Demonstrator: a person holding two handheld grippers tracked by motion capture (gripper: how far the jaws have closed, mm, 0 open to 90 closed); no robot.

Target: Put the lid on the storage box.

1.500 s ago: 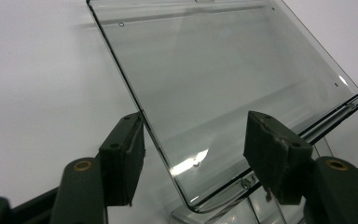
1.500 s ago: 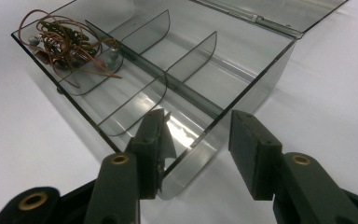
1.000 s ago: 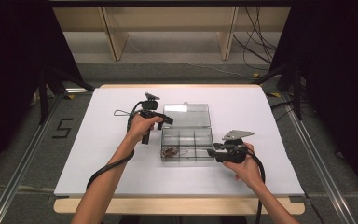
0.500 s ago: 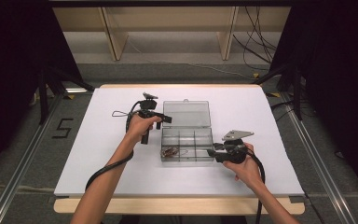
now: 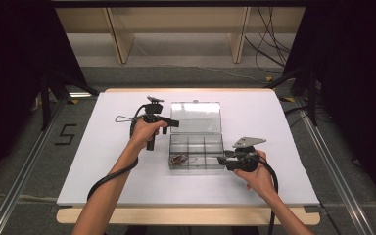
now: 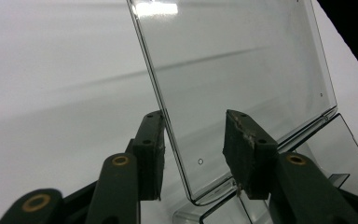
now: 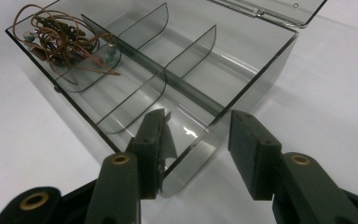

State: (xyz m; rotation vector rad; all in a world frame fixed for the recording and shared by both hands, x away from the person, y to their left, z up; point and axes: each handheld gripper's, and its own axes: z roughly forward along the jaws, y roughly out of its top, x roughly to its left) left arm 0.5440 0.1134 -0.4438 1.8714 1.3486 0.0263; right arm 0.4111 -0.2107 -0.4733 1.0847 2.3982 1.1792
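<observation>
We saw the clear box [image 5: 196,152] mid-surface [image 5: 103,181], lid [image 6: 233,74] flung back. The left claw [image 6: 193,154], just closing, straddled the lid's corner ungripped, one pad at its edge. The right claw [image 7: 200,154] stood half-open around the box's corner, hand resting low.

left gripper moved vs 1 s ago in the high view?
Yes, slightly. The left gripper has edged right, toward the open lid of the clear box, and its jaws have just been closing, the lid's edge between them.
</observation>
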